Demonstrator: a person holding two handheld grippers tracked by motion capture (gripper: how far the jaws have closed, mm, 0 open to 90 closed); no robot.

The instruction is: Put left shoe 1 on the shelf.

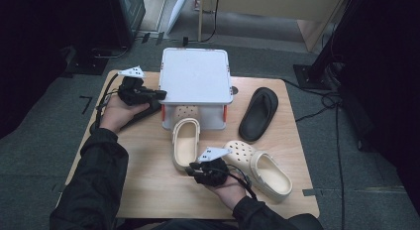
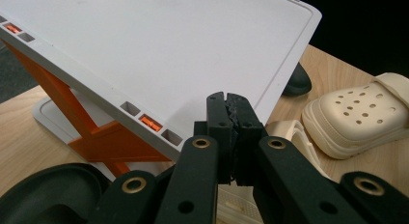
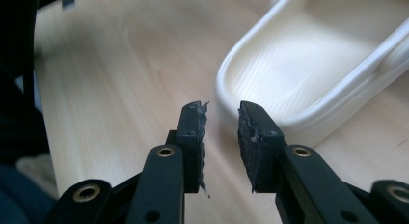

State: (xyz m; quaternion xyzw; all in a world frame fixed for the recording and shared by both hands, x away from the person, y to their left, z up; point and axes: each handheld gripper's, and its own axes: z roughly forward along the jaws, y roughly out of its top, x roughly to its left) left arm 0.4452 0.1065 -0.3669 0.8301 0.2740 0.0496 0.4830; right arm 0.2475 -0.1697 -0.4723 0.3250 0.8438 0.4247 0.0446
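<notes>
Farthest left on my table, I see my left claw at the far left corner, its jaws pressed fully together with nothing between them, the tips just beside the left edge of the white rack. In the left gripper view that rack's top tilts across above orange braces, and a black sandal lies under the claw, low and near.

Moving right, 1 cream clog lies with its toe tucked under the rack and its heel toward me. My right claw sits at that heel: the jaws stand partly apart with nothing gripped, and in the right gripper view the heel rim lies just beyond the right jaw; I cannot tell whether it touches.

Further right, a 2nd cream clog lies near the right claw, toe pointing far-left. Farthest right, another black sandal rests beside the rack.
</notes>
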